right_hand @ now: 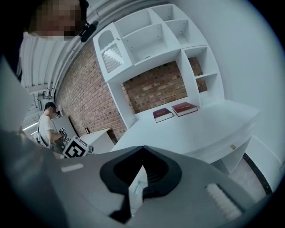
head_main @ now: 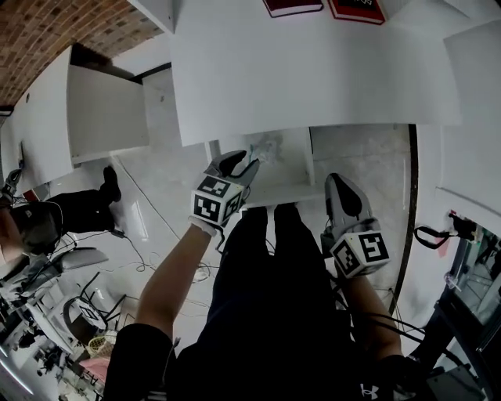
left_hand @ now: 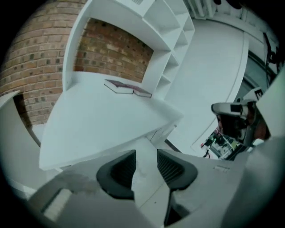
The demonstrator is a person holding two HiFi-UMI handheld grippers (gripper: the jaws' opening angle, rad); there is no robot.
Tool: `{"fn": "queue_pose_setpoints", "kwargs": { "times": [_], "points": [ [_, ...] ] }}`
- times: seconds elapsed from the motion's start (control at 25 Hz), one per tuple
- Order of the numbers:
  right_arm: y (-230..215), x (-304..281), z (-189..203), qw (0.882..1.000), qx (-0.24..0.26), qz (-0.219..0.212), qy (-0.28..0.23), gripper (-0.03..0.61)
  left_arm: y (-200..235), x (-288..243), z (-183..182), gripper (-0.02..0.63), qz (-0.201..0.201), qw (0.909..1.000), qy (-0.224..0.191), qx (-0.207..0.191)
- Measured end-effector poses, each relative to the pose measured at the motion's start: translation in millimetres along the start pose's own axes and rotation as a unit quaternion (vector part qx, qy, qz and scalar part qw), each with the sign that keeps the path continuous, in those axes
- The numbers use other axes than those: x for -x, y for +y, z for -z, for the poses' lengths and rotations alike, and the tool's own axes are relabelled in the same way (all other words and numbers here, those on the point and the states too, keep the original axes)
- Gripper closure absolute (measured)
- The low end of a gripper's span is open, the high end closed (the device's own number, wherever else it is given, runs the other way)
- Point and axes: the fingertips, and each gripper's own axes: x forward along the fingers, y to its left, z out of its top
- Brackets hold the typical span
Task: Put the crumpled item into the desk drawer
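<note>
A white desk (head_main: 313, 70) stands against a brick wall (head_main: 47, 27), with two red books (head_main: 292, 6) lying side by side at its back and white shelving (right_hand: 156, 40) rising above it. Below the desk's front edge the drawer (head_main: 301, 168) is pulled out. The crumpled item (head_main: 267, 146), pale and wrinkled, lies inside it near the back, close under the desk edge. The left gripper (head_main: 244, 162) hangs over the drawer, just short of the item, its jaws spread apart with nothing between them. The right gripper (head_main: 338, 188) is held to the right of the drawer, above the person's dark trousers (head_main: 274, 298). Its jaws are closed tip to tip, with only a thin white sliver showing in the gap lower down; what that is cannot be told.
</note>
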Motion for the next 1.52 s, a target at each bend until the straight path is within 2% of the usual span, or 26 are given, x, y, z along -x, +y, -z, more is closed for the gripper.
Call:
{"fn": "queue_pose_setpoints", "kwargs": {
  "times": [0.12,0.28,0.44,0.68,0.76,0.88,1.0,1.2,1.52],
  "points": [
    [9.7,0.5,-14.0,1.0,0.009,-0.009,-0.009,0.575,-14.0,37.6,-29.4,0.457,-0.001,0.9984,-0.051,0.024],
    [28.2,1.8,-36.7,0.999,0.022,-0.024,-0.024,0.575,-24.4,91.3,-71.3,0.457,-0.019,0.9912,-0.12,0.052],
    [48.7,5.9,-54.5,0.998,0.033,-0.04,-0.039,0.575,-36.6,133.6,-104.7,0.457,-0.034,0.9832,-0.174,0.045],
    [74.1,12.4,-79.1,0.995,0.048,-0.06,-0.066,0.575,-65.4,173.8,-142.3,0.459,-0.02,0.9736,-0.226,0.022],
    [82.6,14.9,-87.0,0.994,0.053,-0.066,-0.076,0.575,-76.4,184.3,-151.8,0.5,-0.019,0.9698,-0.243,0.005],
    [94.9,20.7,-98.0,0.991,0.06,-0.075,-0.091,0.575,-94.0,194.0,-159.7,0.555,-0.011,0.9654,-0.26,-0.02],
    [102.0,27.8,-107.3,0.989,0.068,-0.08,-0.104,0.575,-107.5,199.5,-161.0,0.607,0.006,0.963,-0.269,-0.019],
    [104.0,32.3,-118.4,0.987,0.072,-0.078,-0.123,0.575,-112.5,209.1,-166.7,0.611,0.008,0.9602,-0.278,-0.024],
    [106.3,40.2,-134.2,0.982,0.09,-0.08,-0.145,0.577,-115.2,218.3,-172.3,0.611,-0.016,0.9591,-0.279,-0.044]
  ]
}}
